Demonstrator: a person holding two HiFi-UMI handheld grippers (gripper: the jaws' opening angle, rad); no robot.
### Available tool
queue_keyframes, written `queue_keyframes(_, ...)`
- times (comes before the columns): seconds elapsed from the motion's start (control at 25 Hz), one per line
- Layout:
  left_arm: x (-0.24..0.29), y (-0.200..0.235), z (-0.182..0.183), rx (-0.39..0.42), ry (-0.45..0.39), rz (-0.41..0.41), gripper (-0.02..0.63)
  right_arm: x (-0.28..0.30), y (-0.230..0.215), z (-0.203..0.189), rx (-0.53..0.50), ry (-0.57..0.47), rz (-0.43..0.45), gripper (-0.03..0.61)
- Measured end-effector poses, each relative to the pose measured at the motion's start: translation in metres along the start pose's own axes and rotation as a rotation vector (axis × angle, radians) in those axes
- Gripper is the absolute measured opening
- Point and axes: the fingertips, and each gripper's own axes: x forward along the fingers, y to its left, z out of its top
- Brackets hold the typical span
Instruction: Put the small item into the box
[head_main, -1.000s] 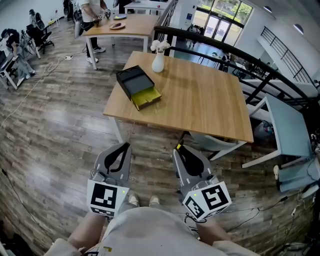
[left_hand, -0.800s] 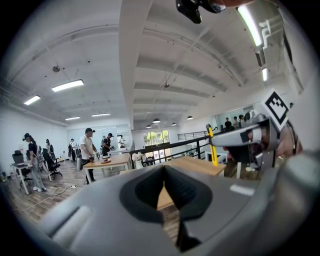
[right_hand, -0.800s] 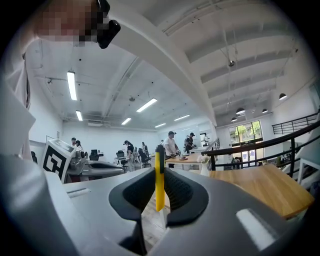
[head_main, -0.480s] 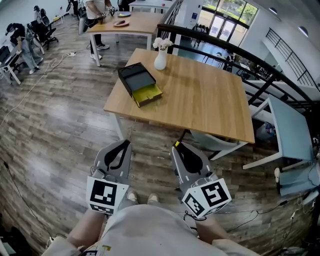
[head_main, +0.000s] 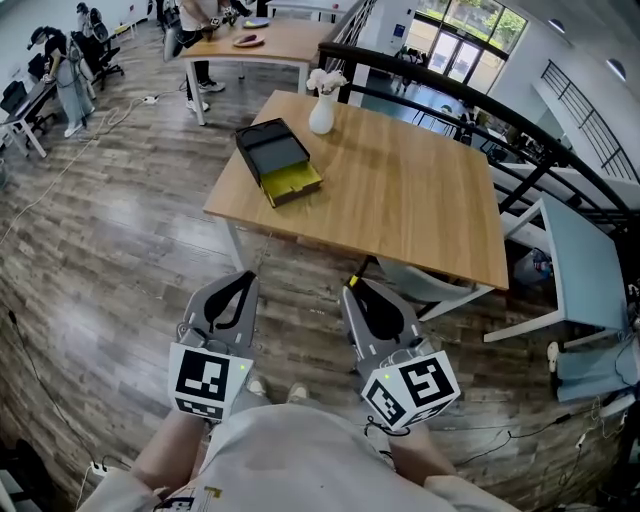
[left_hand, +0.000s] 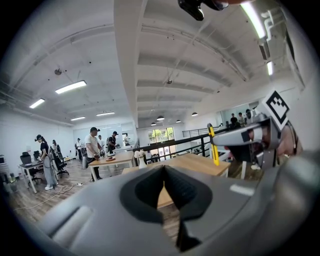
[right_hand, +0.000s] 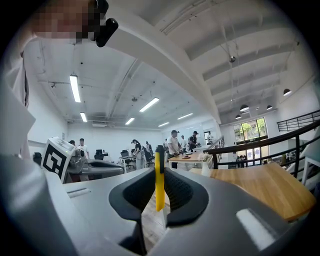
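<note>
The small yellow item (right_hand: 159, 186), a thin flat strip with a dark top end, stands upright, pinched between the jaws of the right gripper (head_main: 353, 293). The left gripper (head_main: 247, 279) hangs just left of it, jaws pressed together on nothing. Both hover over the wood floor (head_main: 120, 230), on the near side of the table (head_main: 420, 210). The box (head_main: 278, 162) lies well apart, at the table's far left corner, near a white vase (head_main: 321, 116).
</note>
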Motion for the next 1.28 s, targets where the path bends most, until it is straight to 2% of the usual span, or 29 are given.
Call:
queue_keyframes(0.4, 0.020, -0.032, 0.005, 0.004, -0.014, 0.006, 0.002, -0.012, -0.032, -0.002, -0.011, -0.018, 0.007, 0.055)
queue_keyframes(0.56, 0.025, -0.037, 0.008, 0.020, -0.011, 0.000, 0.002, -0.010, -0.037, -0.005, 0.024, -0.016, 0.034, 0.055)
queue_keyframes(1.04, 0.047, -0.019, -0.008, 0.022, 0.009, 0.013, 0.002, 0.025, -0.047, -0.019, 0.029, 0.005, 0.072, 0.054)
queue_keyframes(1.28, 0.077, 0.008, -0.017, 0.014, 0.008, 0.006, 0.002, 0.063, -0.058, -0.019, 0.012, 0.011, 0.065, 0.055)
